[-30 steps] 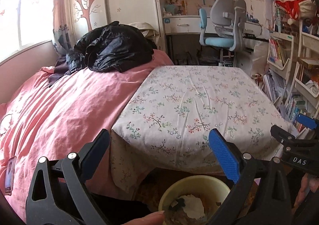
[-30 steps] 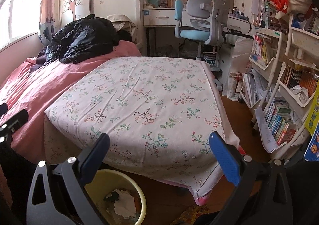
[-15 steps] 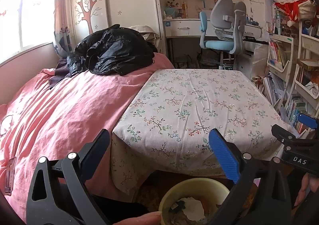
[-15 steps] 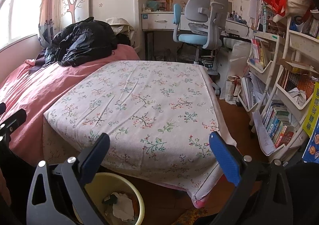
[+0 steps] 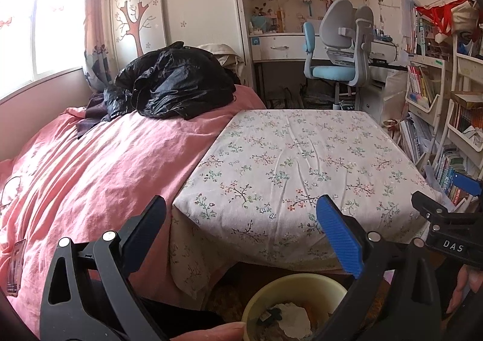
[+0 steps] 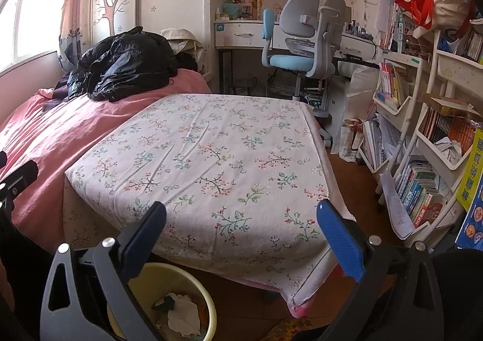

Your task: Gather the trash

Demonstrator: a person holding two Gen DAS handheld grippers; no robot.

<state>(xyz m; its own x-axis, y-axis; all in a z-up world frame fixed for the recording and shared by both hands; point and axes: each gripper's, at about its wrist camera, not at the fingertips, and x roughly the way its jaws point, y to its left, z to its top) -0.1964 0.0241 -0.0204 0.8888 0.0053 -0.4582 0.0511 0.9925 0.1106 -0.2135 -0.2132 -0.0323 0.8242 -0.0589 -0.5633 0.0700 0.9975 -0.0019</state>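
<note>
A yellow trash bin stands on the floor below the near edge of the floral-covered table; crumpled white paper and dark scraps lie inside. It also shows in the right wrist view, at lower left, with crumpled paper in it. My left gripper is open and empty, held above the bin and in front of the table edge. My right gripper is open and empty, over the table's near corner. The floral cloth shows nothing lying on it.
A pink bedspread lies left of the table with a black jacket heaped at its far end. A desk chair stands behind. Bookshelves crowd the right side. Brown floor runs between table and shelves.
Both grippers have risen and tilted up a little, so the room's far wall shows more. Both stay open and empty; the bin has not moved.
</note>
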